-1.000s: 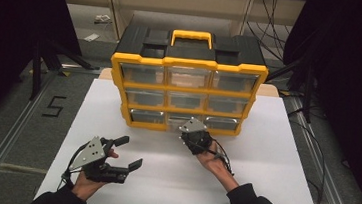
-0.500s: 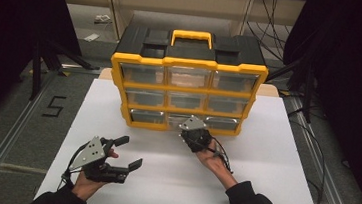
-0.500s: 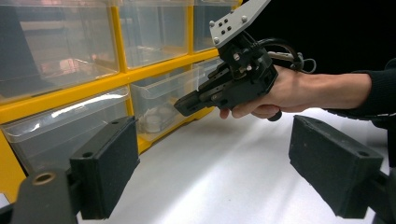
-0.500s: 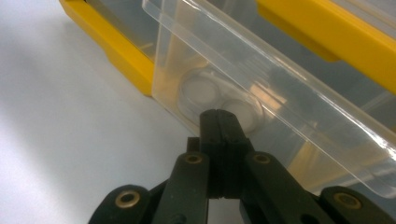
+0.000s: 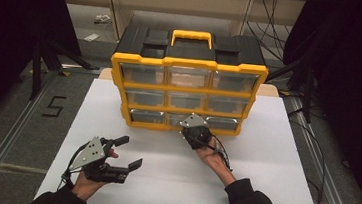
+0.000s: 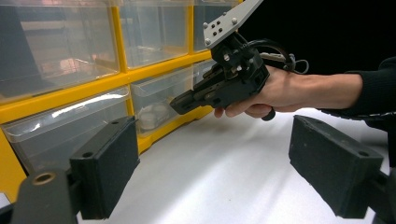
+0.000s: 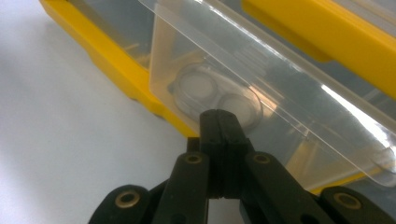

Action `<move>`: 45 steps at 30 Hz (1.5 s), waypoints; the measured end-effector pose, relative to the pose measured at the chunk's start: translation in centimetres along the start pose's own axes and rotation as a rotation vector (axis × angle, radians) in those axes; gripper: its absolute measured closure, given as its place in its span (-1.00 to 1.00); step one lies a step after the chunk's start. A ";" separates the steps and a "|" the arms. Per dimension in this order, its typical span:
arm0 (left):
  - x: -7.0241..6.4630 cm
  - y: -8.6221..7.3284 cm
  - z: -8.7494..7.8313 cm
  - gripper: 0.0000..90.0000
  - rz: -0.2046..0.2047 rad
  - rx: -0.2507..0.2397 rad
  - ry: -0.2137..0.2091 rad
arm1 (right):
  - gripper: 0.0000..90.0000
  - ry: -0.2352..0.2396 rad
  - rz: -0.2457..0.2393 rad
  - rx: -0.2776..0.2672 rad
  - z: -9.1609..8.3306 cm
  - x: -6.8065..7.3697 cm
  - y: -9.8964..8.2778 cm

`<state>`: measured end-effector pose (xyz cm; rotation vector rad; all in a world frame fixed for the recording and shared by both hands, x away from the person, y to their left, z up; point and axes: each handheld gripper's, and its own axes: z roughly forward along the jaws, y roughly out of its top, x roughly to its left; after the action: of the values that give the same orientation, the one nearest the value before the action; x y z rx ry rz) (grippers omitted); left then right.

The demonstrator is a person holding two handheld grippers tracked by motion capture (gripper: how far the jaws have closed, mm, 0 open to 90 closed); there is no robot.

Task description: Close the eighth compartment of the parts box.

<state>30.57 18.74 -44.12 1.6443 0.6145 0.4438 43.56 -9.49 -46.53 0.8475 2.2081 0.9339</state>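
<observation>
White table [image 5: 272, 181] (roomy) before drawer cabinet [image 5: 186, 105]

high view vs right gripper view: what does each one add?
High view: the whole yellow organizer, its yellow handle, the white table and the left gripper with fingers apart. Right gripper view: two round clear pieces inside the bottom middle drawer. Both: the right gripper, fingers together, at that drawer's front.
</observation>
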 end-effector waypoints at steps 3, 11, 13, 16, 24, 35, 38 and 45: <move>0.0 0.0 0.0 -0.65 0.002 0.000 -0.001 | 1.00 -0.005 -0.005 -0.003 0.1 -0.2 0.0; -0.1 0.0 0.0 -0.65 0.002 0.000 -0.001 | 1.00 -0.013 0.003 0.004 0.5 -0.6 0.0; -0.1 0.0 0.0 -0.65 0.003 0.000 -0.001 | 1.00 -0.016 0.004 0.004 0.6 -0.7 0.0; 0.0 0.0 0.1 -0.65 0.002 0.005 0.000 | 1.00 -0.018 0.008 0.003 0.6 -0.8 0.1; -0.1 0.0 0.1 -0.65 0.002 0.004 0.000 | 1.00 -0.016 0.008 0.002 0.5 -0.8 0.2; -0.2 0.0 0.0 -0.65 0.007 0.004 -0.002 | 1.00 0.019 0.019 -0.002 -0.2 -0.7 0.4; -0.1 0.0 0.0 -0.65 0.003 0.003 0.000 | 1.00 0.030 0.040 -0.009 -0.4 -0.9 0.4; -0.1 0.0 -0.1 -0.65 0.004 0.001 0.000 | 0.92 0.062 0.076 -0.027 -1.1 -0.9 0.6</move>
<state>30.46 18.72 -44.08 1.6467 0.6116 0.4469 43.51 -10.29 -45.21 0.9069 2.2234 1.0374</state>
